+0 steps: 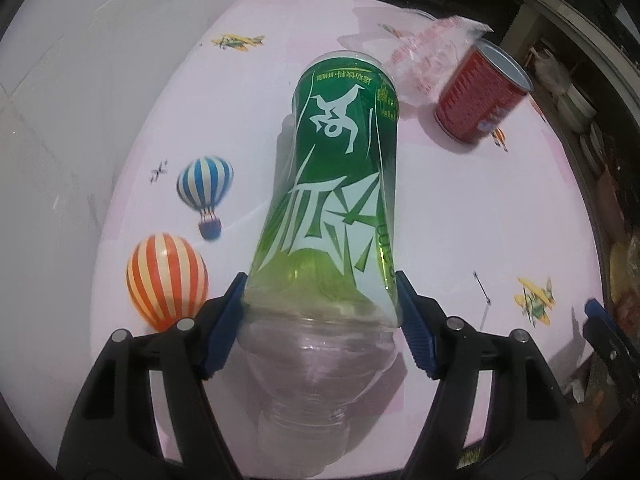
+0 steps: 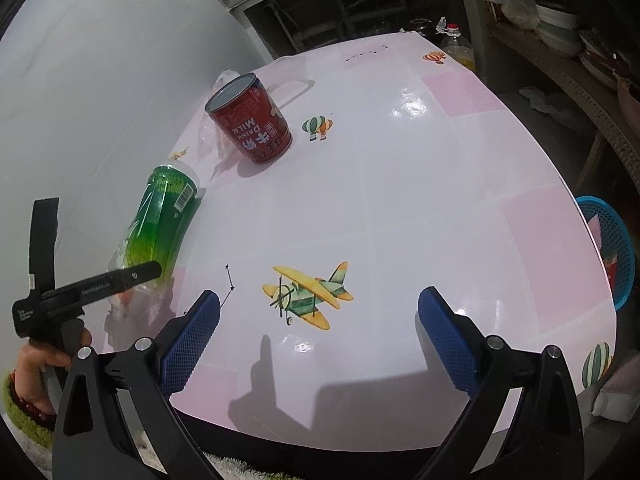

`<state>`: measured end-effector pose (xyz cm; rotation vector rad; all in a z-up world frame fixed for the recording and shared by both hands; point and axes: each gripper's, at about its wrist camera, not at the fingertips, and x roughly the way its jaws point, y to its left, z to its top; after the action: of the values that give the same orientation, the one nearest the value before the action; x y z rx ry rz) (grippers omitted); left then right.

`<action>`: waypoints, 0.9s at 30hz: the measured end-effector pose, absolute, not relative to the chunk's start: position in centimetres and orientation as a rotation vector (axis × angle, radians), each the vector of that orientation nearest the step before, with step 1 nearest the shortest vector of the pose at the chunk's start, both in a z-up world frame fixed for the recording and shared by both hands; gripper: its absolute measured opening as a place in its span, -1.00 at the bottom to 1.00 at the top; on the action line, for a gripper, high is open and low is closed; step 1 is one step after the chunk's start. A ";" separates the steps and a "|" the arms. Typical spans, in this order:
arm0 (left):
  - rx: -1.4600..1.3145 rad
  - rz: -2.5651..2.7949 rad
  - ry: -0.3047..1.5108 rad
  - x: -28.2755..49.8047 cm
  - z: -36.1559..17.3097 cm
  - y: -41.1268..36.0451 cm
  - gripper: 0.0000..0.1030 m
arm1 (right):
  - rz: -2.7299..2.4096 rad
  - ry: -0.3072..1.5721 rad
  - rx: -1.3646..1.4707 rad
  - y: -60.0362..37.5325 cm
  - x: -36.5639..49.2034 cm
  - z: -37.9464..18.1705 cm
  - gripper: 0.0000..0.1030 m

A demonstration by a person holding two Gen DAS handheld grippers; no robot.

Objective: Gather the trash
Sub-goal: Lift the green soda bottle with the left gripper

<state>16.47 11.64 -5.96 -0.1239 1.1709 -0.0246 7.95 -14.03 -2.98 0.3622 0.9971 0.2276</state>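
Left tool gripping green bottle, table

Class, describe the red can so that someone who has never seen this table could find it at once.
Start at the pink table with its balloon and aeroplane prints. Toward its far side, by the white wall, a crumpled clear plastic bag lies. The red can stands right beside it, open-topped, the only red cylinder there.

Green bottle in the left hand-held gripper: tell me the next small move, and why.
Probably lift it straight up. The left hand-held gripper has its blue pads against both sides of the green bottle, which lies on the table. The blue basket sits beyond the table's right edge, so it must clear the surface first.
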 end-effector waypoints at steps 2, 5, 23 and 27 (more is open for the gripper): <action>-0.130 -0.028 1.179 16.0 -6.0 11.6 0.31 | 0.233 0.999 0.359 -13.8 8.0 -3.0 0.87; -0.149 -0.031 1.188 15.5 -6.0 11.7 0.31 | 0.237 1.001 0.355 -13.5 8.0 -3.0 0.87; -0.459 -0.130 1.264 15.0 -7.1 13.8 0.31 | 0.238 1.012 0.362 -13.0 7.6 -3.1 0.87; -0.534 -0.181 1.264 14.7 -7.0 14.2 0.32 | 0.243 1.008 0.375 -13.0 7.4 -2.9 0.87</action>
<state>14.70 14.21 -6.99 -0.5341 1.2637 -0.1806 7.43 -12.98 -2.94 0.3752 1.0083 0.2429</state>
